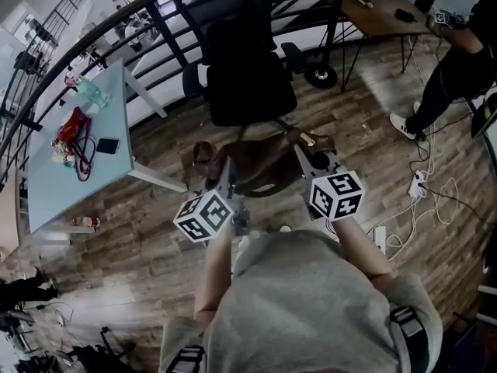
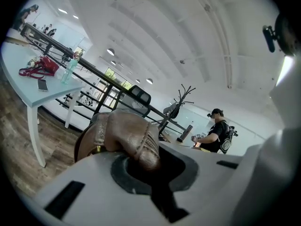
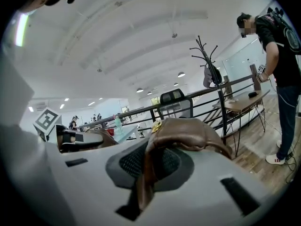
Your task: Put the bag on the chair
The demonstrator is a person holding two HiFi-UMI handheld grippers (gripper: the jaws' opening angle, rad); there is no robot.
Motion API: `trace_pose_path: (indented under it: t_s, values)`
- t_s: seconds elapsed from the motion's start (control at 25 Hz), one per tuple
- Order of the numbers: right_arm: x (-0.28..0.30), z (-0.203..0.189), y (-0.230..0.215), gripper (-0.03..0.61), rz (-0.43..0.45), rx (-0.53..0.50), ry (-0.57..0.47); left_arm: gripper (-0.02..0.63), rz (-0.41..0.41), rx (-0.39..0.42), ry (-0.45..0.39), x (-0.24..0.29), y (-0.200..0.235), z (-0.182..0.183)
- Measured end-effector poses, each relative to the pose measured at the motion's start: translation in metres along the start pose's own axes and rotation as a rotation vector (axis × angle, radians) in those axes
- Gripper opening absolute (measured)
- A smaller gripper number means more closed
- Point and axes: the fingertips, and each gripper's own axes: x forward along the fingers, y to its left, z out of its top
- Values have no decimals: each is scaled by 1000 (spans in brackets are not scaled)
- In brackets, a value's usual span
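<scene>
A brown leather bag hangs between my two grippers, just in front of the black office chair. My left gripper is shut on the bag's left end, and in the left gripper view a fold of brown leather is pinched in the jaws. My right gripper is shut on the bag's right end. Its own view shows the brown strap with a gold clasp clamped between the jaws. The chair's backrest shows beyond the bag, its seat bare.
A pale blue table at the left carries a red pouch, a phone and a bottle. A black railing runs behind the chair. A wooden desk and a standing person are at the right, with cables on the floor.
</scene>
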Motion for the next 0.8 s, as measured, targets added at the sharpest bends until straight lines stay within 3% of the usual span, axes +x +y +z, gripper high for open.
trace_pose_path:
  t_s: [0.48, 0.8]
  values:
    - [4, 2, 0, 18, 19, 20, 1, 17, 4, -37, -23, -1, 0, -3]
    - [38, 8, -17, 18, -4, 30, 4, 17, -12, -46, -17, 36, 15, 11]
